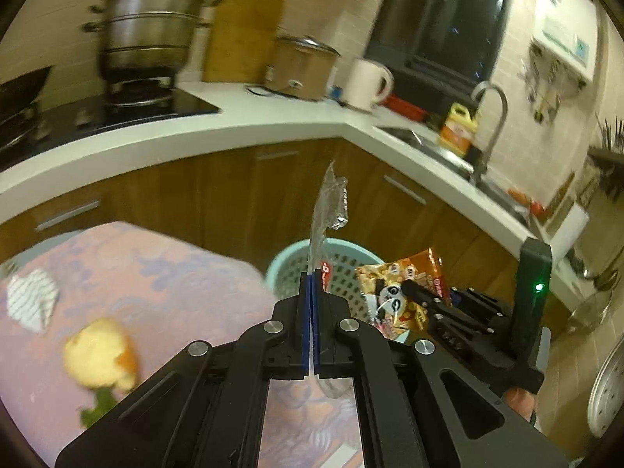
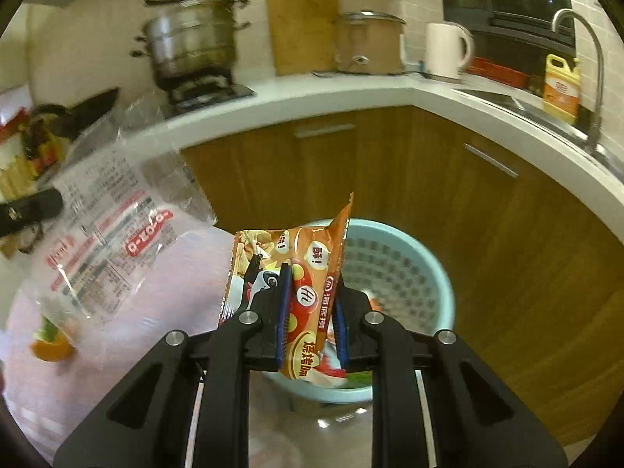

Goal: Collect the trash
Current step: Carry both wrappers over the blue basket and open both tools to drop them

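Observation:
My left gripper (image 1: 313, 284) is shut on a clear plastic wrapper (image 1: 327, 210), held edge-on above the pink table. The same wrapper shows in the right wrist view (image 2: 113, 226) as a printed clear bag at left. My right gripper (image 2: 310, 292) is shut on an orange snack bag (image 2: 308, 273) with a panda print, held over the light blue basket (image 2: 429, 273). In the left wrist view the snack bag (image 1: 401, 292) and right gripper (image 1: 425, 296) sit right of mine, over the basket (image 1: 280, 265). Some trash lies in the basket's bottom.
A pink cloth-covered table (image 1: 136, 273) holds a fruit peel (image 1: 101, 355), a checked paper scrap (image 1: 33, 300) and greens. In the right wrist view an orange peel (image 2: 52, 345) lies on it. Wooden cabinets (image 2: 390, 163) and a white counter (image 1: 195, 132) stand behind the basket.

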{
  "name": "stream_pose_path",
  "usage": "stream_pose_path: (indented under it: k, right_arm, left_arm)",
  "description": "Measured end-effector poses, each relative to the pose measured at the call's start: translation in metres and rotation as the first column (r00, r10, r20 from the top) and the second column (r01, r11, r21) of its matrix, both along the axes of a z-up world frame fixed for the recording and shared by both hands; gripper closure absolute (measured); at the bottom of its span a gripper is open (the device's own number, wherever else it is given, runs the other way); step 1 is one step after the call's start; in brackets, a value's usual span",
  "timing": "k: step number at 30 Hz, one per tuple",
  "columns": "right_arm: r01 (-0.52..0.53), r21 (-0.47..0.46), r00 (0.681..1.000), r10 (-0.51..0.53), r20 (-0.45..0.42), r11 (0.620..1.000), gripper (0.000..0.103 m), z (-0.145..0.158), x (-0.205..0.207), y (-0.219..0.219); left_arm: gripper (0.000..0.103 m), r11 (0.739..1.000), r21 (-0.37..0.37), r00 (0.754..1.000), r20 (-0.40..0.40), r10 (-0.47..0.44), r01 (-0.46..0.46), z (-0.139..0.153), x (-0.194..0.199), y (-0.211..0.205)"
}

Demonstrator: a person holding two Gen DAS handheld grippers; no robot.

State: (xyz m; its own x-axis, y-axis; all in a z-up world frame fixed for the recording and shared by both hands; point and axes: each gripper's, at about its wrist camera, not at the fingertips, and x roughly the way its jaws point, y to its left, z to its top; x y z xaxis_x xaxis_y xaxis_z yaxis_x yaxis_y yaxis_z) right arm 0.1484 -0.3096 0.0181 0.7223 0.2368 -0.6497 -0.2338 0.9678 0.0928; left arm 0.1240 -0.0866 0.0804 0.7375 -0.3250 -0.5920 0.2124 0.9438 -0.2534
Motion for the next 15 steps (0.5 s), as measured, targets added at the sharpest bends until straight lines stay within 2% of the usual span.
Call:
stream_pose_path:
  k: [4, 11, 12, 13, 14, 15]
  right_arm:
    - [0.045, -0.018, 0.997, -0.046, -0.063, 0.999, 0.086, -0.021, 0.017, -0.015]
    - [0.091, -0.024, 0.980, -0.093, -0.179, 0.996, 0.085, -0.057, 0.059, -0.025]
    - [0.102, -0.021, 0.975, -0.104, -0.194, 0.995, 0.085, -0.061, 0.065, -0.027]
    - [0.109, -0.015, 0.972, -0.110, -0.210, 0.994, 0.085, -0.063, 0.069, -0.029]
    - [0.108, -0.008, 0.969, -0.107, -0.223, 0.994, 0.084, -0.065, 0.072, -0.029]
    - [0.097, 0.002, 0.965, -0.094, -0.243, 0.995, 0.084, -0.069, 0.076, -0.029]
  left_arm:
    - [0.103, 0.998, 0.056, 0.999, -0.031, -0.039, 0.041, -0.012, 0.031, -0.032]
    - [0.103, 0.999, 0.036, 0.996, -0.090, -0.015, 0.019, -0.041, 0.072, -0.048]
    - [0.100, 0.999, 0.043, 0.996, -0.091, -0.003, 0.007, -0.045, 0.077, -0.049]
    - [0.093, 0.999, 0.048, 0.996, -0.091, 0.003, 0.001, -0.047, 0.079, -0.049]
    - [0.067, 0.998, 0.056, 0.995, -0.094, 0.014, -0.009, -0.050, 0.081, -0.049]
    - [0.050, 0.998, 0.063, 0.996, -0.084, 0.034, -0.029, -0.053, 0.080, -0.048]
